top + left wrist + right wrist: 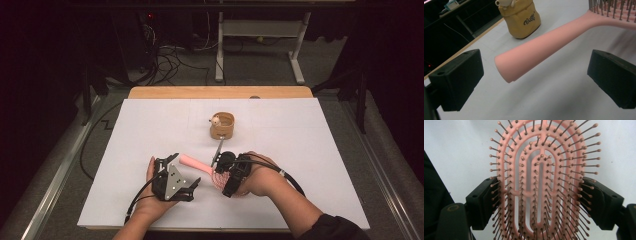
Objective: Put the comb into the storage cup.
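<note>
High view: we find the pink hairbrush near the table's near edge, between the left gripper and right gripper; a tan pouch stands farther off. Left gripper view: jaws spread, handle between them, untouched. Right gripper view: jaws pinch the brush head's sides

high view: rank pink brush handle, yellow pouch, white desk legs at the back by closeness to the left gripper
1. pink brush handle, just right of the left gripper.
2. yellow pouch, mid-table, farther back.
3. white desk legs, on the floor beyond the table.
</note>
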Available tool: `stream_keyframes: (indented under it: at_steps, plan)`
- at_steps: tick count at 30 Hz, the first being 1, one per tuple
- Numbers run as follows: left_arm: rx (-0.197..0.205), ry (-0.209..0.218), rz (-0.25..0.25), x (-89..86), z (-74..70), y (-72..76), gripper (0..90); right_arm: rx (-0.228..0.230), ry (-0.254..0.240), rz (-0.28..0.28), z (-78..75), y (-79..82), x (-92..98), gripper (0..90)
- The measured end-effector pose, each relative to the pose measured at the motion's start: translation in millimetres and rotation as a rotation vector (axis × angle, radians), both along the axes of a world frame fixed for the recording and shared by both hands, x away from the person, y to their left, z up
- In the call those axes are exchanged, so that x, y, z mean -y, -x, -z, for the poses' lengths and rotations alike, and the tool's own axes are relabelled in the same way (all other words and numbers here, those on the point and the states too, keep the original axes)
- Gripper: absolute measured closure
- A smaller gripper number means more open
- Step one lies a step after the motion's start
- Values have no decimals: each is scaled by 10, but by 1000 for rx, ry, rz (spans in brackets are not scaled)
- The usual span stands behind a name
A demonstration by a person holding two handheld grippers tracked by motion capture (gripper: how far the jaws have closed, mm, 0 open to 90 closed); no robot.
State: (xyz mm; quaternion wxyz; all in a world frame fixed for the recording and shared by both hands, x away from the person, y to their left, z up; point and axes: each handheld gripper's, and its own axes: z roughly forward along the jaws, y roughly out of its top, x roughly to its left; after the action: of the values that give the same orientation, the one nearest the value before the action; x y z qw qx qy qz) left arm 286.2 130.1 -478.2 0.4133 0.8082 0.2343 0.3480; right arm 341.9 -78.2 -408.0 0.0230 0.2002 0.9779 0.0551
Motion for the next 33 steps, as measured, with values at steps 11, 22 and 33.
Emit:
stream_keyframes:
  at_steps: [11, 22, 33]
  plan:
    - [22, -66, 10, 77, 11, 16, 22, -9, 2, -24, 15, -2, -86, 206]
    - [47, -92, 25, 149, 0, 55, 29, -6, 11, -37, 14, 16, -224, 206]
    - [62, -146, 27, 178, 19, 63, 45, -24, 8, -34, 19, 0, -238, 206]
